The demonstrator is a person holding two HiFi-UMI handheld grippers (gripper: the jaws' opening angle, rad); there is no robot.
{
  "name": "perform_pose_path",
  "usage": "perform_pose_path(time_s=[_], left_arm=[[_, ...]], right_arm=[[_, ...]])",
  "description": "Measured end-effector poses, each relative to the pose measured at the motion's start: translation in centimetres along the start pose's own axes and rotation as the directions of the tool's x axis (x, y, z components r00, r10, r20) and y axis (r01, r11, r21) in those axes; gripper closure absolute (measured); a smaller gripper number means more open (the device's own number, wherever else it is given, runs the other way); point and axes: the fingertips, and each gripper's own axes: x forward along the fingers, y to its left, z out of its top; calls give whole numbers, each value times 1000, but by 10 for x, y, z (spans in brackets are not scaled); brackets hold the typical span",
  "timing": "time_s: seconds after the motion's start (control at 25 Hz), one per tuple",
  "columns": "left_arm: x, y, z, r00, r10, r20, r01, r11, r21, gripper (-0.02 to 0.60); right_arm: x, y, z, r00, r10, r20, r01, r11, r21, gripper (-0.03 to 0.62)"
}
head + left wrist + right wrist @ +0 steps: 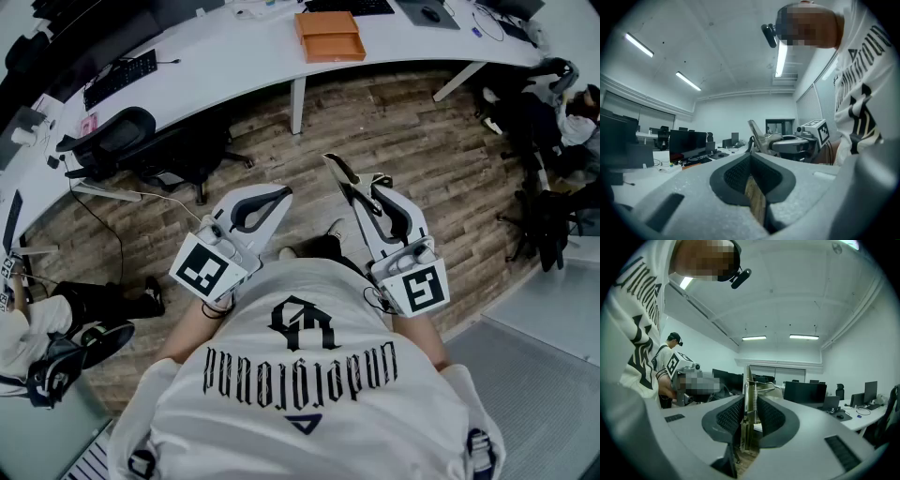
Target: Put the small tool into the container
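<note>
Metal spring tool (pixel 749 397) clamped upright; orange container (pixel 330 37) on desk (pixel 234 56).

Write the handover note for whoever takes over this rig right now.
Left tool: shut, nothing in it, held level in front of the body.
Right tool: shut on the small tool, which sticks out past the jaws.
Orange box: lies open on the white desk ahead, across the floor; probably the container.
Done: small tool is in the grip.
Left: carry it to the desk, put it in the box, let go.
</note>
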Motion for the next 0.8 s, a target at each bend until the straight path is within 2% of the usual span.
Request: perform_pose_path(time_s=[0.4,0.8], left_arm=[[12,7,2,1000,5,23,-5,1000,12,566],[64,11,-7,1000,-4,-6,4,1000,-9,566]], right_arm=[[0,-12,0,1000,-8,3,8,1000,6,503],[-11,-69,-20,998,-56,9,56,997,47,503]])
